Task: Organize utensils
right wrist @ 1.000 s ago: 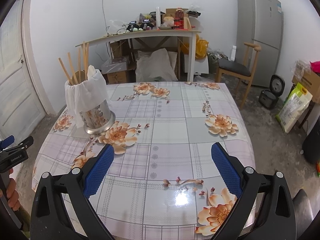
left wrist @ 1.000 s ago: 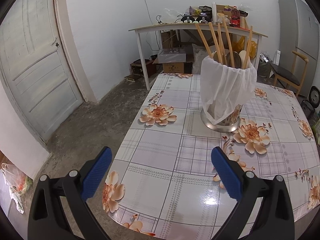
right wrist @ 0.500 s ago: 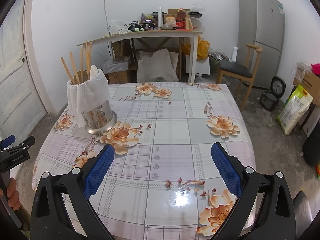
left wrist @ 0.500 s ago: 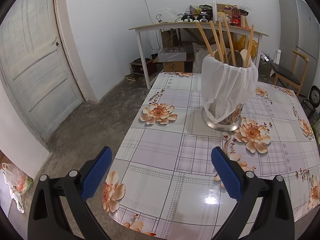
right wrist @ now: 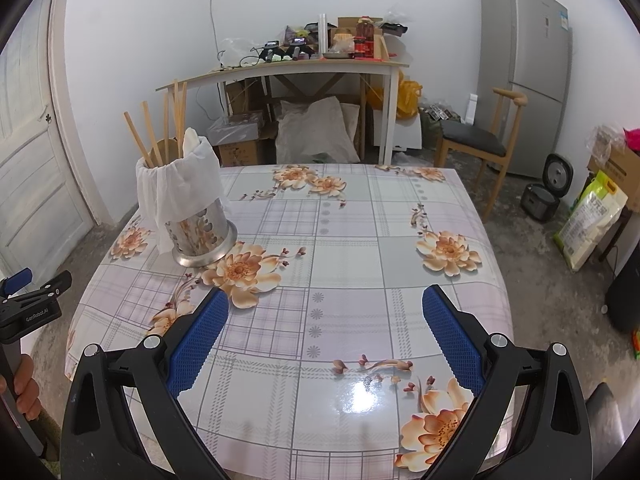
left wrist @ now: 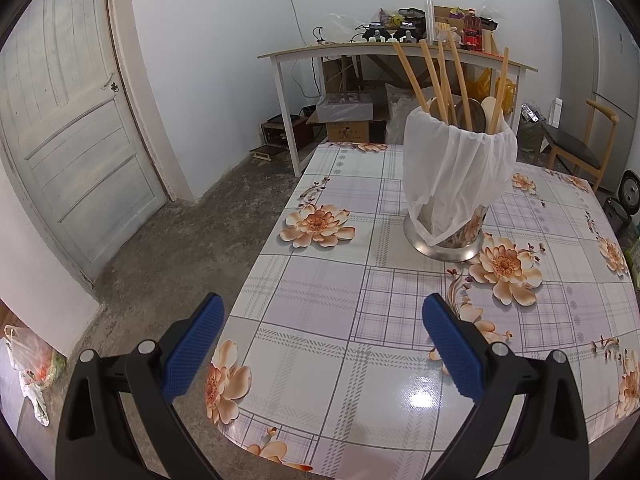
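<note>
Left claw (left wrist: 320, 344) low in frame, jaws spread wide, empty; right claw (right wrist: 324, 340) likewise agape, holding nothing. Both hover over flowered desk (left wrist: 320, 360). Metal utensil holder (left wrist: 448, 236), cloth-draped, upright at upper right in left view, chopsticks (left wrist: 430, 76) and spoons inside. Judgement: advance level, pinch one stick high, avoid snagging cloth

1. Glossy floral tablecloth (right wrist: 344, 240) gleams with lamp glare, smooth like oilcloth.
2. On it, the utensil holder (right wrist: 200, 236) shows shiny perforated metal at its base.
3. Thin white cloth (left wrist: 456, 168) drapes matt and wrinkled over the utensil holder's rim.
4. Pale wooden handles (left wrist: 444, 76) stick out of the holder, matt.
5. Both grippers carry blue textured pads (right wrist: 198, 336) on matt black plastic arms.
6. Left of the holder, the floor (left wrist: 176, 248) looks rough concrete.
</note>
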